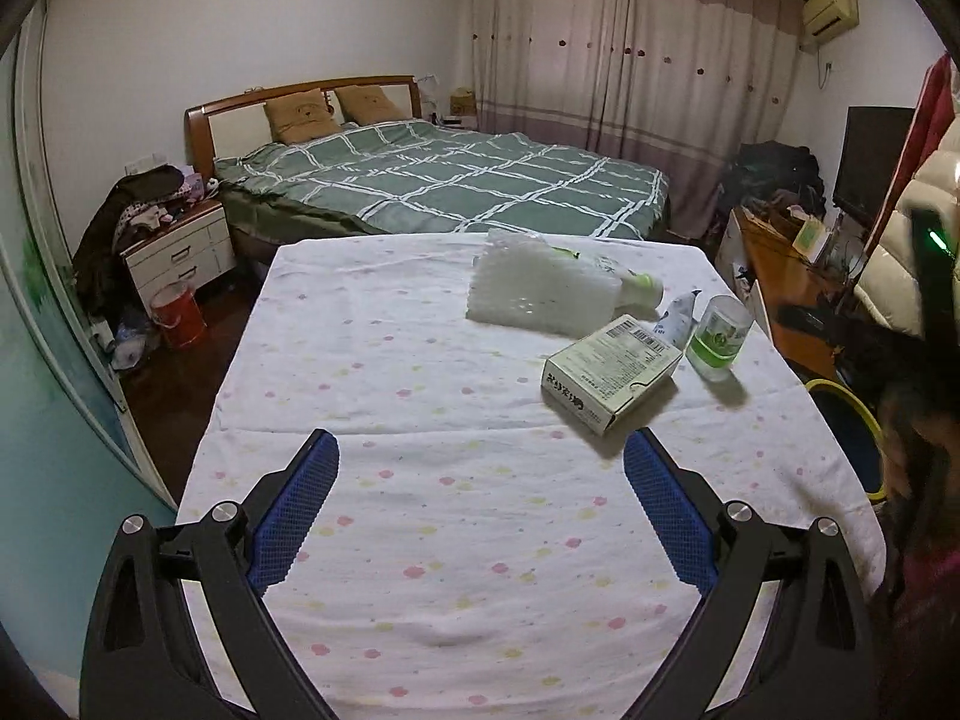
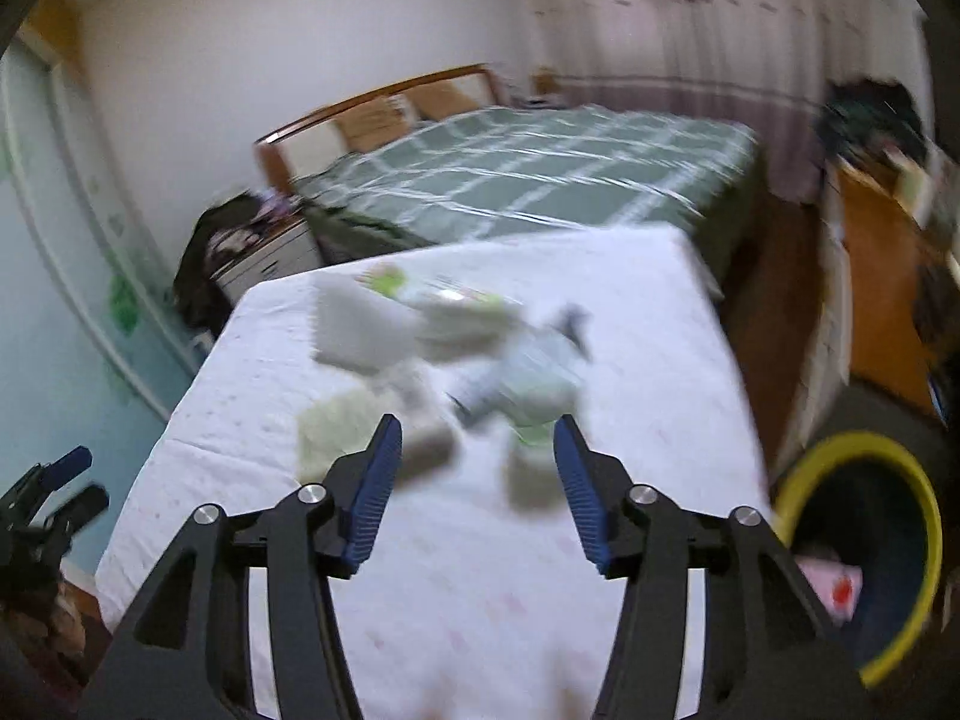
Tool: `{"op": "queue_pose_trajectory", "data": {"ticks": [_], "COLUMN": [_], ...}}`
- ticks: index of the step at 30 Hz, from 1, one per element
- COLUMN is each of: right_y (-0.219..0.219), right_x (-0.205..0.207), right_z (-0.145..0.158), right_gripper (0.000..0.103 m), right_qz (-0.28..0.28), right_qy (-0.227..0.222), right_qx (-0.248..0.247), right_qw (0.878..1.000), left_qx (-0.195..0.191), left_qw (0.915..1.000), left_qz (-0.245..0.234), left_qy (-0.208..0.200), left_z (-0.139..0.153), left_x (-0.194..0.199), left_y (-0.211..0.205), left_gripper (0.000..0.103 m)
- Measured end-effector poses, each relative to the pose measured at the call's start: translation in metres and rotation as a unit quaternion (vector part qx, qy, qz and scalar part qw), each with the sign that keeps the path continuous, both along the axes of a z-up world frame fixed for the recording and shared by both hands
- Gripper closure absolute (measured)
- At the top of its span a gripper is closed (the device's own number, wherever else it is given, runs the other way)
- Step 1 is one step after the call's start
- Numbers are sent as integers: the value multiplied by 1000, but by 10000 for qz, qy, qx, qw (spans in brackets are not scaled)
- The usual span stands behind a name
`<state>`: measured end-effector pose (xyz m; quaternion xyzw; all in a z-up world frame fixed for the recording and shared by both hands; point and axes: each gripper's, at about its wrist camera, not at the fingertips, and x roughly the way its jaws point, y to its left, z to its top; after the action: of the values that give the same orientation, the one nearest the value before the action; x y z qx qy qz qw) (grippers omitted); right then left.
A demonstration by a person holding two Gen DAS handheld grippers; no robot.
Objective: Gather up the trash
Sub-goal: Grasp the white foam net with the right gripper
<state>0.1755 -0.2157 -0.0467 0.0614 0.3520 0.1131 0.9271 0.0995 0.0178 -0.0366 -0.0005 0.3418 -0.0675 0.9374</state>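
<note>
Trash lies on a table under a white dotted cloth point(image 1: 420, 396): a pale green carton point(image 1: 609, 369), a clear cup with a green label point(image 1: 719, 330), a small white tube point(image 1: 678, 315), a white bottle with a green cap point(image 1: 636, 291) and clear bubble packaging point(image 1: 534, 282). My left gripper point(image 1: 480, 450) is open and empty, short of the carton. My right gripper point(image 2: 477, 426) is open and empty above the table; the blurred carton point(image 2: 354, 432) and cup point(image 2: 528, 420) lie just beyond its fingertips. A bin with a yellow rim point(image 2: 870, 546) stands at the table's right side, holding a pink wrapper point(image 2: 831, 594).
A bed with a green checked cover point(image 1: 456, 180) stands beyond the table. A white nightstand point(image 1: 180, 252) and a red bucket point(image 1: 180, 315) are at the left. A wooden desk point(image 1: 780, 264) with clutter is at the right. The left gripper point(image 2: 54, 492) shows at the right view's left edge.
</note>
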Motion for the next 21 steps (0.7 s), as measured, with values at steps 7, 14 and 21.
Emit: {"op": "queue_pose_trajectory", "data": {"ticks": [7, 14, 21], "right_y": [57, 81, 84], "right_x": [88, 134, 145], "right_z": [-25, -53, -69], "right_gripper": [50, 47, 50], "right_qz": [388, 446, 540], "right_qy": [114, 380, 571], "right_qx": [-466, -798, -715], "right_qw": [9981, 9951, 9943], "left_qx": [37, 3, -48], "left_qw": [9999, 9999, 9997], "left_qz": [-86, -99, -130], "left_qy": [61, 140, 210], "left_z": [-2, -7, -14], "left_x": [4, 14, 18], "left_y": [1, 3, 2], "left_gripper": [8, 8, 8]}}
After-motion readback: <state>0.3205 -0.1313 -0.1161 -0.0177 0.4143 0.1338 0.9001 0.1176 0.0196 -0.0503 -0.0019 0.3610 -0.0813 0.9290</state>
